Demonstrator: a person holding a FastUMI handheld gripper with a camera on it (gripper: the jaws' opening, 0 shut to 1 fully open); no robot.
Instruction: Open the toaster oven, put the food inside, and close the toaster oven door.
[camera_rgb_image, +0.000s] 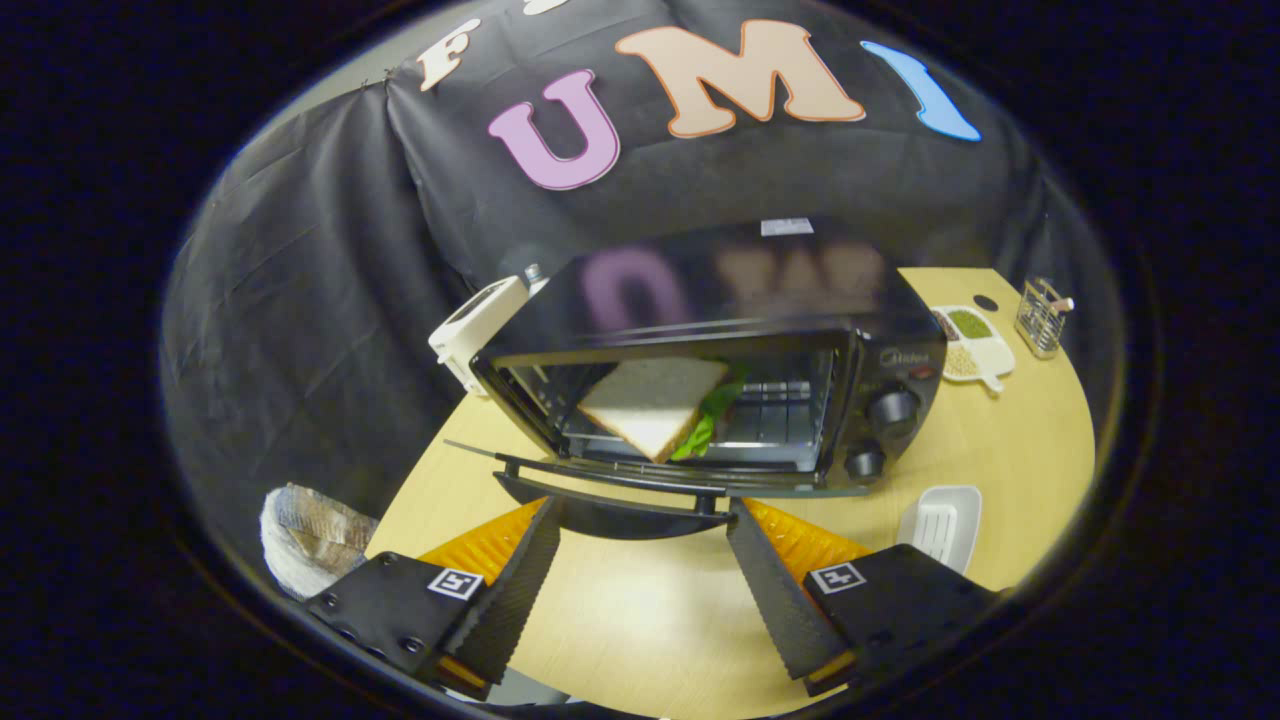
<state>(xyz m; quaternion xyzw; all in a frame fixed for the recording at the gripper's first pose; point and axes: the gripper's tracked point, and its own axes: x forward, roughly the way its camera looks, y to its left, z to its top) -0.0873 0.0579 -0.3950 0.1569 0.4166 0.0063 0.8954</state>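
Observation:
A black toaster oven (800, 330) stands on the wooden table (640, 620) with its glass door (640, 470) dropped flat toward me. Inside on the rack lies a triangular sandwich (655, 405), white bread with green lettuce showing at its edge. The door's black handle (620, 515) sits just ahead of my fingertips, spanning the gap between them. My gripper (645, 515) is open, its two ridged black fingers spread wide with orange backing, one tip near each end of the handle. Nothing is pressed between them.
A white appliance (480, 325) stands behind the oven's left corner. To the right lie a white divided dish of grains (970, 345), a wire holder (1040, 315) and a white ribbed tray (942, 525). A crumpled bag (310, 540) sits off the table's left edge.

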